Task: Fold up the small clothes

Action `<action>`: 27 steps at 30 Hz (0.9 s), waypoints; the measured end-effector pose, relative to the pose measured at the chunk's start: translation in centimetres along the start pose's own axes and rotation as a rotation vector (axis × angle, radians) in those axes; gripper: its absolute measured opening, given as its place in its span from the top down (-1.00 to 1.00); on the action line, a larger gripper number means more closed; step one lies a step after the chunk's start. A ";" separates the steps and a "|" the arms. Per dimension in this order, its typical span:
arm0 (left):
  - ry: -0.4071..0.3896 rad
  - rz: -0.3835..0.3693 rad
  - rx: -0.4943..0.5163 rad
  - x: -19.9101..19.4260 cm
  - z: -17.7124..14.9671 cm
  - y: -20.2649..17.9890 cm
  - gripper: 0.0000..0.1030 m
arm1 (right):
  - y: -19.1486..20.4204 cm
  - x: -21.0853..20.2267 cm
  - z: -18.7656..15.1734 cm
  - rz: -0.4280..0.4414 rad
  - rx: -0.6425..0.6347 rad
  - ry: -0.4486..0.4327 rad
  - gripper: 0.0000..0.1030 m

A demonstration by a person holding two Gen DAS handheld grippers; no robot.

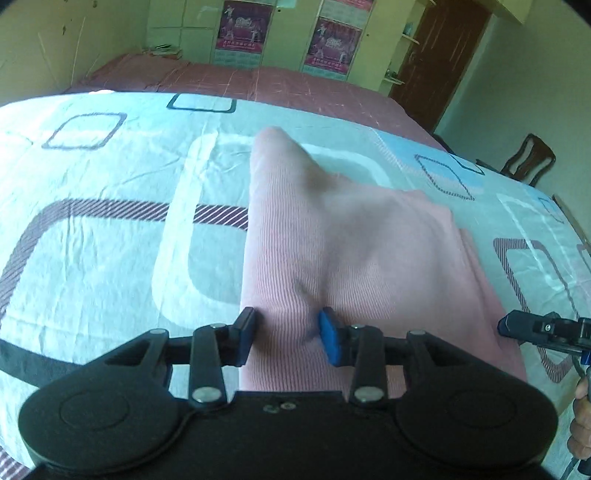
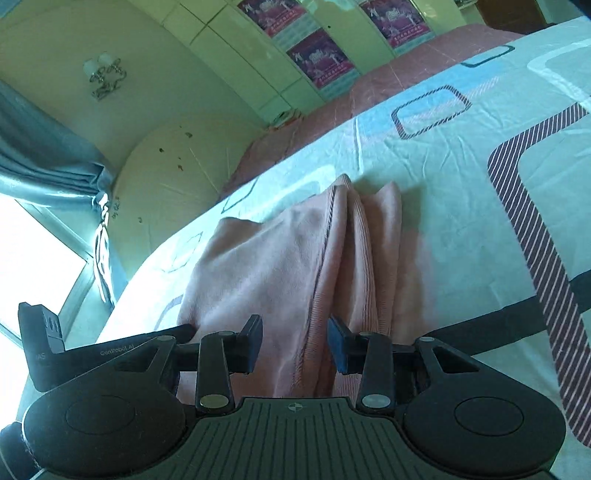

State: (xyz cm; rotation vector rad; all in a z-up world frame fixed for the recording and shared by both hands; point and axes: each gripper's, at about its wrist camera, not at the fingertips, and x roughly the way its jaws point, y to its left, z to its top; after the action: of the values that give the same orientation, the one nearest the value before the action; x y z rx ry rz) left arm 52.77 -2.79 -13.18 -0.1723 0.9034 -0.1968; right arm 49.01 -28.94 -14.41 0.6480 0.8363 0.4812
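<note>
A pink ribbed garment (image 1: 351, 240) lies folded lengthwise on the patterned bed sheet (image 1: 110, 221), one corner pointing away from me. My left gripper (image 1: 288, 339) is over its near end, open. The left finger sits at the cloth's left edge and the blue right pad (image 1: 328, 339) touches a wrinkle in it. In the right wrist view the same garment (image 2: 280, 266) shows several long folds. My right gripper (image 2: 295, 347) stands open just above its near end, cloth visible in the gap and neither pad squeezing it. The right gripper's tip (image 1: 517, 325) also shows beside the garment's right edge.
A pink bedspread (image 1: 221, 77) covers the far part of the bed. Behind it stand cupboards with posters (image 1: 240, 26), a brown door (image 1: 443, 55) and a wooden chair (image 1: 532, 158). A window with a blue curtain (image 2: 44, 162) is on the left. A hand (image 1: 581, 424) holds the right tool.
</note>
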 end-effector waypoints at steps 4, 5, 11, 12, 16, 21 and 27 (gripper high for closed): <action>-0.010 -0.017 -0.027 0.0 -0.3 0.4 0.23 | 0.0 1.6 -0.2 -0.037 -0.015 0.060 0.25; -0.011 -0.022 -0.022 -0.1 -0.4 0.6 0.23 | -0.1 1.8 -0.2 -0.037 -0.011 0.069 0.25; -0.005 -0.061 -0.008 -0.4 -0.1 1.2 0.21 | 1.6 3.5 0.4 -0.091 -0.066 0.090 0.25; -0.032 -0.065 0.013 -0.8 0.1 1.1 0.21 | 2.3 3.8 0.5 -0.111 -0.100 0.093 0.26; -0.093 -0.075 0.102 -1.4 0.3 0.4 0.28 | 5.0 4.2 0.7 -0.180 -0.248 0.090 0.82; -0.093 -0.090 0.174 -1.3 0.5 -1.5 0.31 | 6.9 0.7 1.3 -0.207 -0.331 -0.019 0.83; -0.023 -0.044 0.304 0.2 0.0 -5.3 0.25 | 2.5 0.1 0.1 -0.250 -0.268 0.029 0.83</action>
State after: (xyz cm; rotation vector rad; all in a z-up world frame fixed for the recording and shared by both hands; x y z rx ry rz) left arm 52.39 -8.03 -12.15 0.0883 0.8365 -0.3689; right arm 48.81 -27.15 -12.61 0.2852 0.8490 0.3674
